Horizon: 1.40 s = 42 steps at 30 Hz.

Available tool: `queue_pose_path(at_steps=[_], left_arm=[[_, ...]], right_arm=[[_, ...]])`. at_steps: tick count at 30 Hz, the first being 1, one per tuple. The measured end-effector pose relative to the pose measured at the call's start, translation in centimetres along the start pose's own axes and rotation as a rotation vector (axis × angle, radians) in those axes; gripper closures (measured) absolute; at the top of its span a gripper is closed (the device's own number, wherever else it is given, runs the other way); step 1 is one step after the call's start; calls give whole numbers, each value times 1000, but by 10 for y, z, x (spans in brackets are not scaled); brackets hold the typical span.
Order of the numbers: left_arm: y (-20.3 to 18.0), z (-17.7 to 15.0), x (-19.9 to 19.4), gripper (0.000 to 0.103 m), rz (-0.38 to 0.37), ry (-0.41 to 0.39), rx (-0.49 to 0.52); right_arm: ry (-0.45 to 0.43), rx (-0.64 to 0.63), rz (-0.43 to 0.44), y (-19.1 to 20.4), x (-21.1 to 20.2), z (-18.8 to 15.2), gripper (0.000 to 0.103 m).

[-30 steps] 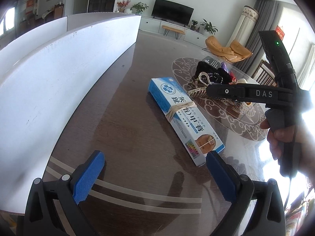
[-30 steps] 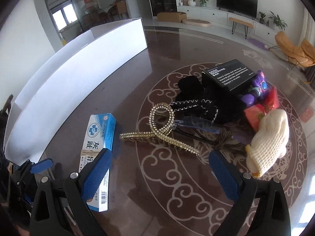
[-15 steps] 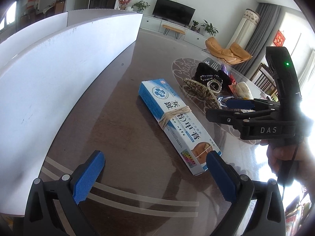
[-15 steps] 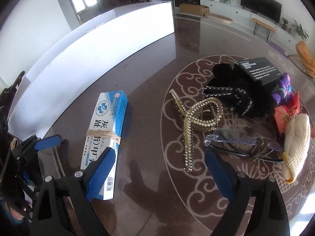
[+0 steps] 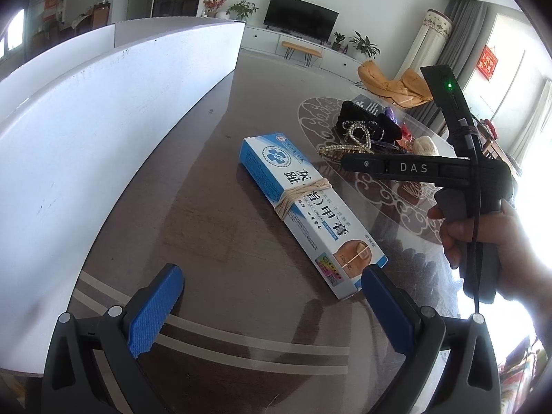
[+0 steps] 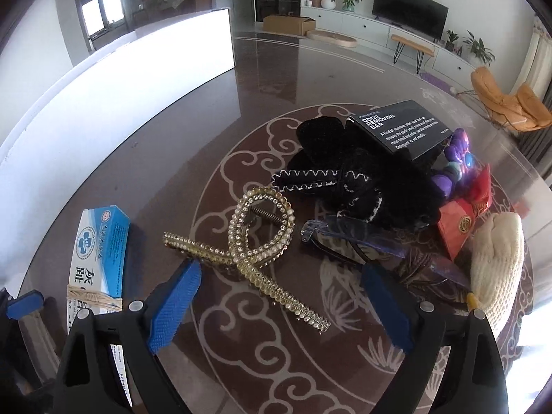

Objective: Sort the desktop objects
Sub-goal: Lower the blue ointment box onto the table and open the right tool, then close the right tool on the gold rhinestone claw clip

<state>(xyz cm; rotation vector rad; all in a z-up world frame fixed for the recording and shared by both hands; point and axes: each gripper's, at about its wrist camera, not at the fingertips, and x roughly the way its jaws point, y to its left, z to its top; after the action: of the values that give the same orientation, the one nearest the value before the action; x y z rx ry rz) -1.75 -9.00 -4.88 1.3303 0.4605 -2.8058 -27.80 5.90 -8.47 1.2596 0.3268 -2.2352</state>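
Jaws wide apart on both: left gripper (image 5: pixel 270 305) near ointment box (image 5: pixel 310 207); right gripper (image 6: pixel 279 305) over rhinestone hair claw (image 6: pixel 255 241).

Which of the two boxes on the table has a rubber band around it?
The long blue and white box, lying apart from the pile; the black box has none.

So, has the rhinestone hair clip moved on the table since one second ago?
Cannot tell. In the right wrist view the rhinestone hair clip looks turned beside the blue glasses on the round mat, but the camera itself swung.
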Motion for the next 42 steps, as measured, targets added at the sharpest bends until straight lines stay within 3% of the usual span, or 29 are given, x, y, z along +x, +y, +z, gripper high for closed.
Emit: queue_pose_path(at_steps=[4,7,9,14,19,23,29,31,32,33,42], left_arm=[[3,1,0,0,-11,-2,-15],[3,1,0,0,-12,-1,-18],[3,1,0,0,-16,-2,-20],[0,1,2,0,2,-2,-2],[-1,-1,2,0,3,-2,6],[-4,-1,2,0,10,-1,18],[-8,-1,3,0,10,3,28],[-9,-1,4,0,3,3,28],[-10,0,5,0,5,4,32],[-11,0,6,0,7,5,35],[-10,1,6,0,-5,7,26]], right_arm=[[33,-77,43,12,-3,-9,8],[37,-125,155,28,-12,-17,10],[34,-171,179,38,-16,-24,11],[35,-94,35,27,-6,-18,11],[-20,-63,-27,21,7,-12,9],[-57,-67,-31,25,24,3,0],[-26,-109,-2,25,28,8,1],[-55,-92,-16,24,21,6,16],[-68,-84,-26,25,17,5,36],[-73,-69,-20,24,12,2,49],[-80,-31,-95,18,-22,-40,52]])
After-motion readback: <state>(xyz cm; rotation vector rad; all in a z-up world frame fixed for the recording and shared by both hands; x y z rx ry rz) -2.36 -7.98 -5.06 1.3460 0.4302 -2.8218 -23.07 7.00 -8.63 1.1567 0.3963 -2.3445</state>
